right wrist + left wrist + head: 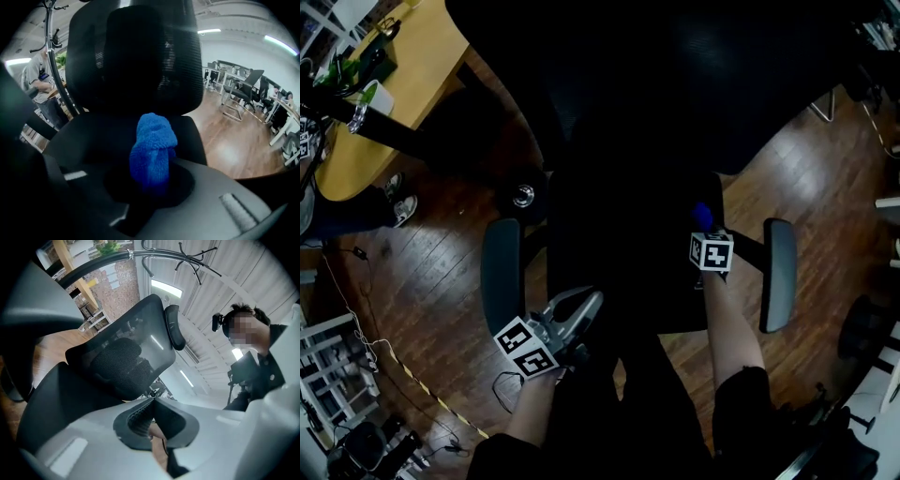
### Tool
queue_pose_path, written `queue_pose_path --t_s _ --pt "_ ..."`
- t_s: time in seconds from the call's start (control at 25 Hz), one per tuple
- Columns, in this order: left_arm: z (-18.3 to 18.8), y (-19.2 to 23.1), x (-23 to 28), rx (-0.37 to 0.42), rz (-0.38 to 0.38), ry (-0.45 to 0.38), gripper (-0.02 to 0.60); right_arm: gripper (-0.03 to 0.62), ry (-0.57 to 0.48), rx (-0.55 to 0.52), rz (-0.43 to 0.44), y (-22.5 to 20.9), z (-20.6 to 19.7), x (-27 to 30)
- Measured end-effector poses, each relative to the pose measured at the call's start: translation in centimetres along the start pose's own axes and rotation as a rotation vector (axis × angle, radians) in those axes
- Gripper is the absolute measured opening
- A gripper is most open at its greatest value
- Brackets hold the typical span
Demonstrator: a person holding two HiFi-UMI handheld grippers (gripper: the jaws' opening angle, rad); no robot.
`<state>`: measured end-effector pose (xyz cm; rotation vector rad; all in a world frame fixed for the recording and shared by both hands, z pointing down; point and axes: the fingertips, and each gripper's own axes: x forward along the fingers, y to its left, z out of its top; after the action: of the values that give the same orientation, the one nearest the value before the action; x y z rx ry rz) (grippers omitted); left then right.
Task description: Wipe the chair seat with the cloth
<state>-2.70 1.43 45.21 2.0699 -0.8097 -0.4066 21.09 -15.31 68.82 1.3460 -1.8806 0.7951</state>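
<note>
Right gripper point(152, 171): jaws clamped on the blue cloth point(153, 145). The cloth is bunched into a roll whose long axis runs out along the jaws, with its free end sticking forward past the tips.

Left gripper point(152, 401): jaws together at the tips, nothing between them. It is tilted up toward the backrest point(124, 359).

Key relation: the chair seat point(101, 136) lies directly ahead of and beneath the cloth end, stretching away to the foot of the backrest. In the head view the right gripper sits over the seat's right side, just inside the armrest point(780, 272) on that side. The left gripper is at the seat's front left corner, near the other armrest point(501, 272). So the right hand is the one placed to wipe; the left carries nothing.

Cannot tell whether the cloth end is touching the seat fabric or is just above it, because the seat is very dark in all views.

Judgement: the coming stroke needs the cloth end pressed down and then drawn across the seat toward the left.

Count: one chair, one cloth, two armrests, two grippers.
</note>
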Motion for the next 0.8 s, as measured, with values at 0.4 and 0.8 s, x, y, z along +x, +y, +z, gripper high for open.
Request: queue_pose_path --t_s 0.4,0.8 --pt "-0.6 -0.6 0.1 0.013 0.000 0.003 -0.008 0.040 -0.034 0.043 -0.006 -2.6 -0.6 -1.2" --pt "-0.2 -1.7 -2.2 0.006 0.016 -0.040 -0.008 0.040 -0.136 0.031 0.179 9.6 2.6 -0.7"
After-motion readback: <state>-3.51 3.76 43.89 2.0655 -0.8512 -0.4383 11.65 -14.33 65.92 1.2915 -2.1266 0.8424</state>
